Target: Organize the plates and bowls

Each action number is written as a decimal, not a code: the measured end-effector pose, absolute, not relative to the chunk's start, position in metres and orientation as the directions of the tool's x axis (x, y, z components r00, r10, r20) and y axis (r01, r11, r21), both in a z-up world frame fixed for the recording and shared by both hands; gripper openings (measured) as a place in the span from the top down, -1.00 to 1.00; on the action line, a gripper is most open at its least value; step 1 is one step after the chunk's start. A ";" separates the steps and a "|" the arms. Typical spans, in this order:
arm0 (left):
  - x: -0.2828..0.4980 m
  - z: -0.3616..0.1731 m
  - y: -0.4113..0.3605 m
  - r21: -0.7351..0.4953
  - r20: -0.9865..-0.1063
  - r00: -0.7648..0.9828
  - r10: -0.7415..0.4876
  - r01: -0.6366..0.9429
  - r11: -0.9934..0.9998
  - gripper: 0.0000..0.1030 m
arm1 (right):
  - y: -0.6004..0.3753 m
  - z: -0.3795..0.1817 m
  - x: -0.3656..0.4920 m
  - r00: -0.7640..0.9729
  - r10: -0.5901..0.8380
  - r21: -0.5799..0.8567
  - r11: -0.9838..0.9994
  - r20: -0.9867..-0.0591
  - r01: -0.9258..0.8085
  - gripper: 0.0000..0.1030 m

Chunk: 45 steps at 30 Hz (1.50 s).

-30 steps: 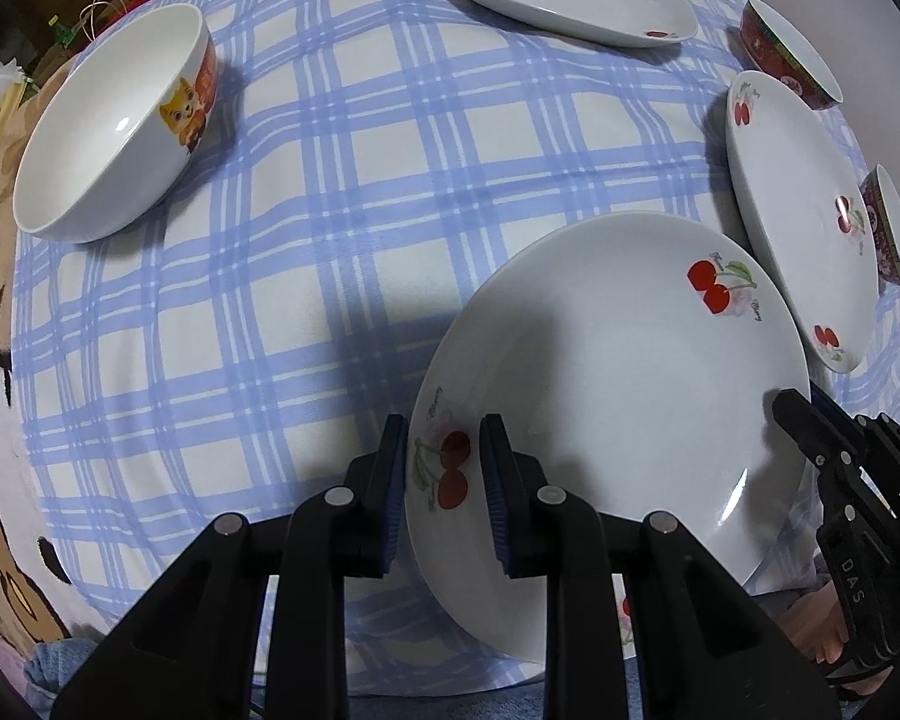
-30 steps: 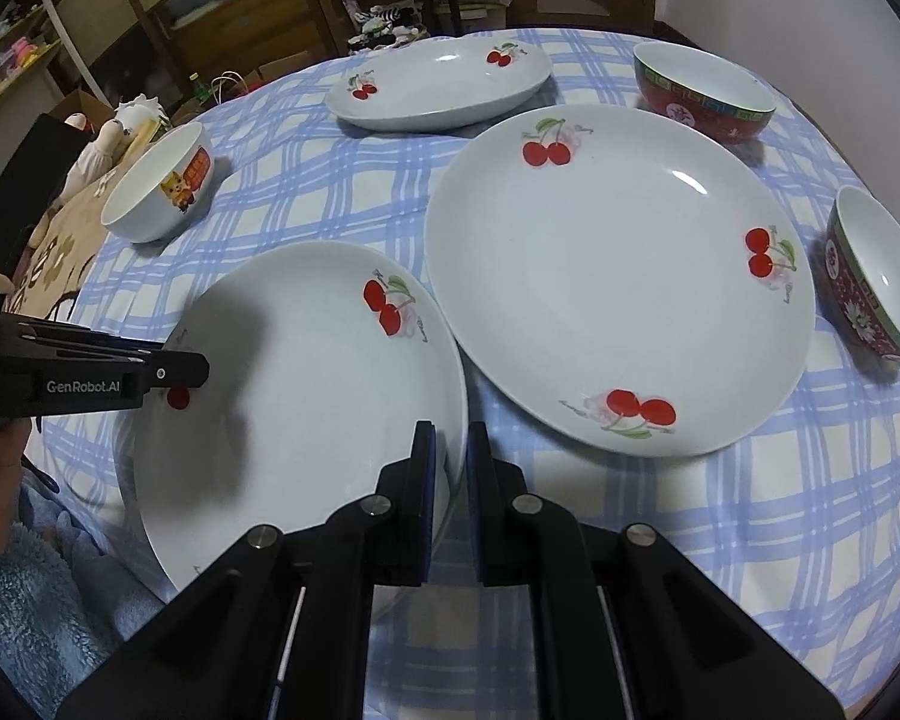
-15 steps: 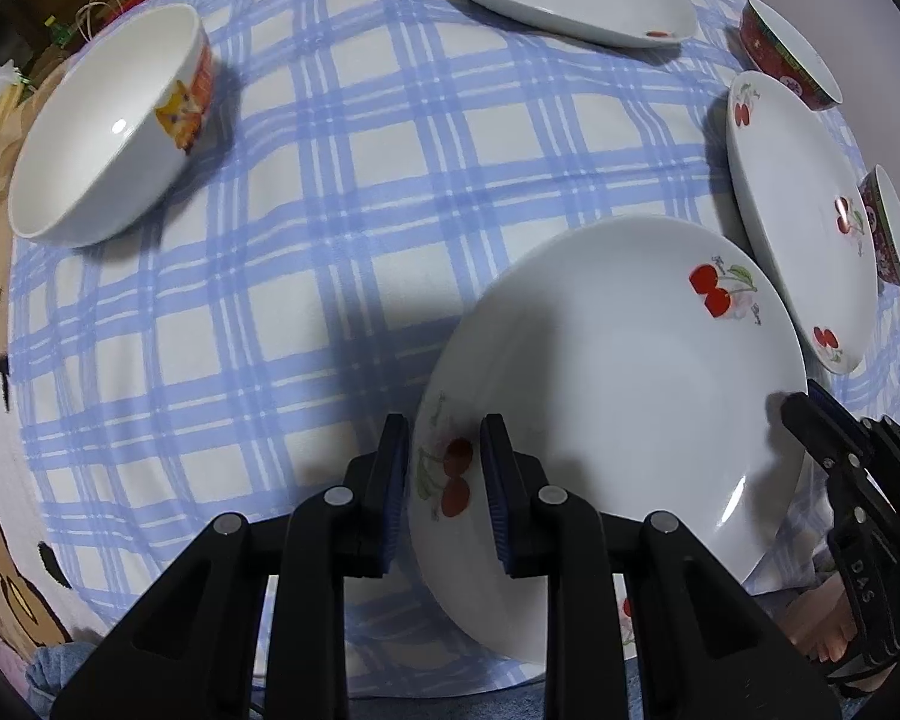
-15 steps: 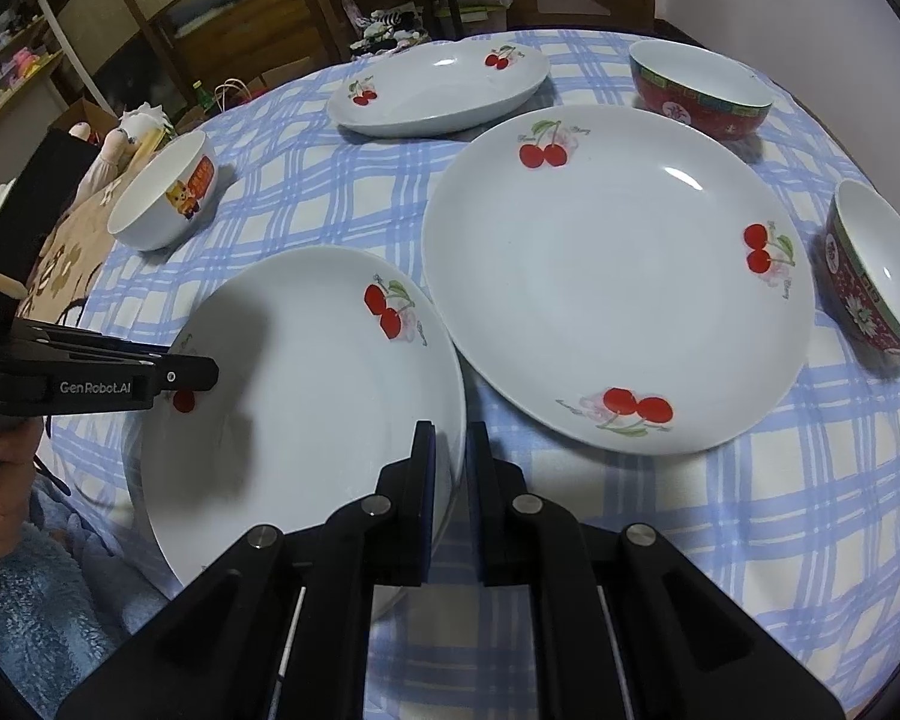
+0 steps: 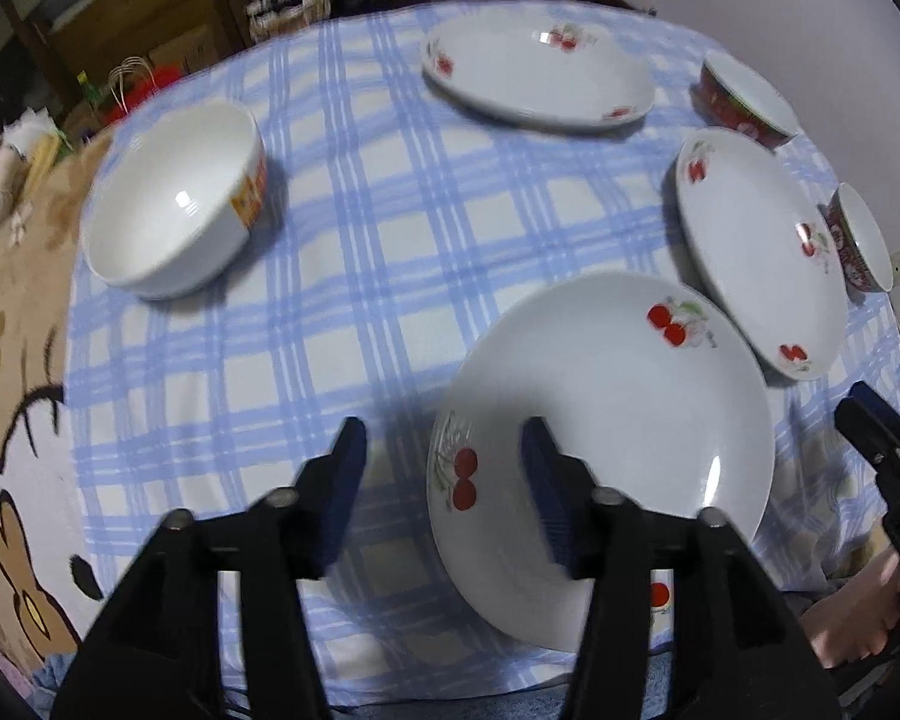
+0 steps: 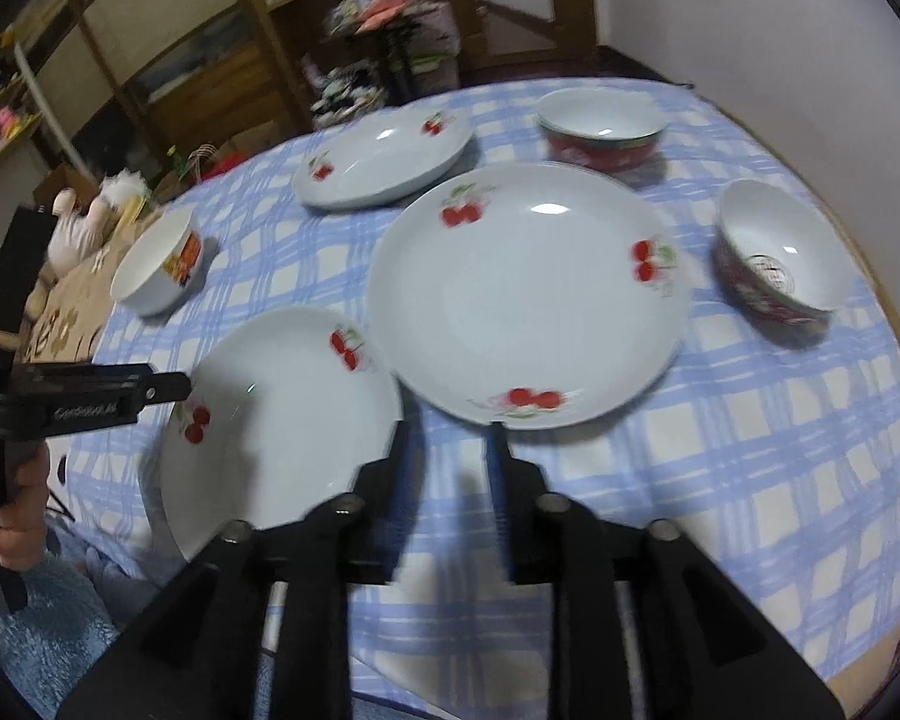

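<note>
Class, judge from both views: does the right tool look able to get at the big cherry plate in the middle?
Probably yes. The right tool is open and empty, and the big cherry plate lies just ahead of it with nothing between; the nearest plate sits off to its side.

I see the near cherry plate [image 5: 618, 420] lying flat on the checked cloth right under my left gripper [image 5: 444, 480], its rim between the spread jaws and touched by neither pad. Just beyond my right gripper [image 6: 447, 456] sits the large cherry plate [image 6: 528, 294], flat, its edge close beside the near one. Farther ahead lies the far cherry plate [image 6: 384, 165], shallow and upright. Ahead-left of my left gripper stands the white bowl [image 5: 171, 219] with an orange picture on its side. To the right of my right gripper stand two red-patterned bowls, one far [image 6: 600, 129] and one nearer [image 6: 777, 252], both mouth up.
</note>
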<state>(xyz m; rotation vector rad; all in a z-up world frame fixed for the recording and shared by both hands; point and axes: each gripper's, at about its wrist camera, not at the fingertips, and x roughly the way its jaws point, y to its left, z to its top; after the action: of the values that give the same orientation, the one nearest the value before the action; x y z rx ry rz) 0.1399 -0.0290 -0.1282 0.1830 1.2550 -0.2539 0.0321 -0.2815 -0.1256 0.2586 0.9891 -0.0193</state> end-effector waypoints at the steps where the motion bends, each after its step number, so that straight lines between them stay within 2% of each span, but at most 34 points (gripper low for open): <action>1: 0.138 -0.122 -0.029 0.005 -0.946 0.311 -0.090 0.294 0.956 -0.13 | -0.286 -0.122 0.030 0.562 0.088 0.205 0.967 -0.822 0.148 0.13; 3: 0.135 -0.113 -0.031 0.004 -0.939 0.329 -0.099 0.301 0.954 -0.36 | -0.296 -0.114 0.025 0.586 0.059 0.201 0.963 -0.808 0.181 -0.20; 4: 0.133 -0.111 -0.032 0.007 -0.937 0.334 -0.099 0.302 0.953 -0.55 | -0.299 -0.111 0.024 0.593 0.049 0.200 0.961 -0.803 0.191 -0.32; 5: 0.132 -0.108 -0.034 0.011 -0.936 0.339 -0.098 0.305 0.952 -0.66 | -0.304 -0.107 0.023 0.605 0.029 0.197 0.957 -0.796 0.213 -0.58; 6: 0.131 -0.105 -0.035 0.013 -0.932 0.347 -0.101 0.311 0.950 -0.69 | -0.308 -0.105 0.022 0.613 0.011 0.194 0.953 -0.790 0.232 -0.82; 8: 0.129 -0.098 -0.041 0.006 -0.923 0.365 -0.120 0.326 0.945 -0.79 | -0.314 -0.100 0.020 0.623 -0.021 0.181 0.949 -0.782 0.259 -0.98; 13: 0.126 -0.081 -0.061 0.012 -0.892 0.424 -0.159 0.373 0.928 -0.86 | -0.323 -0.092 0.024 0.621 -0.069 0.135 0.952 -0.781 0.274 -0.98; 22: 0.133 -0.041 -0.097 0.094 -0.859 0.484 -0.166 0.469 0.878 -0.86 | -0.345 -0.080 0.031 0.640 -0.088 0.137 0.946 -0.764 0.294 -0.98; 29: 0.155 -0.025 -0.124 0.035 -0.845 0.481 -0.234 0.486 0.873 -0.86 | -0.363 -0.073 0.041 0.656 -0.091 0.154 0.939 -0.749 0.306 -0.99; 30: 0.159 -0.022 -0.128 -0.010 -0.835 0.475 -0.278 0.492 0.871 -0.86 | -0.365 -0.072 0.042 0.662 -0.095 0.154 0.939 -0.744 0.308 -0.99; 33: 0.166 -0.023 -0.141 -0.050 -0.822 0.462 -0.333 0.523 0.851 -0.86 | -0.371 -0.070 0.047 0.678 -0.096 0.163 0.937 -0.729 0.308 -0.99; 36: 0.173 -0.030 -0.153 -0.019 -0.816 0.480 -0.322 0.534 0.845 -0.86 | -0.375 -0.071 0.051 0.689 -0.103 0.157 0.939 -0.717 0.305 -0.99; 45: 0.197 -0.073 -0.169 -0.027 -0.845 0.446 -0.296 0.517 0.856 -0.85 | -0.377 -0.090 0.062 0.682 -0.114 0.133 0.945 -0.722 0.300 -0.98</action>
<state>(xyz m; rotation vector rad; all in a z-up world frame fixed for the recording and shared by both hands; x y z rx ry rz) 0.1968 -0.1687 -0.0733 0.2494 0.9880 -0.5096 0.0618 -0.3769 -0.0900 0.2500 0.7884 -0.2348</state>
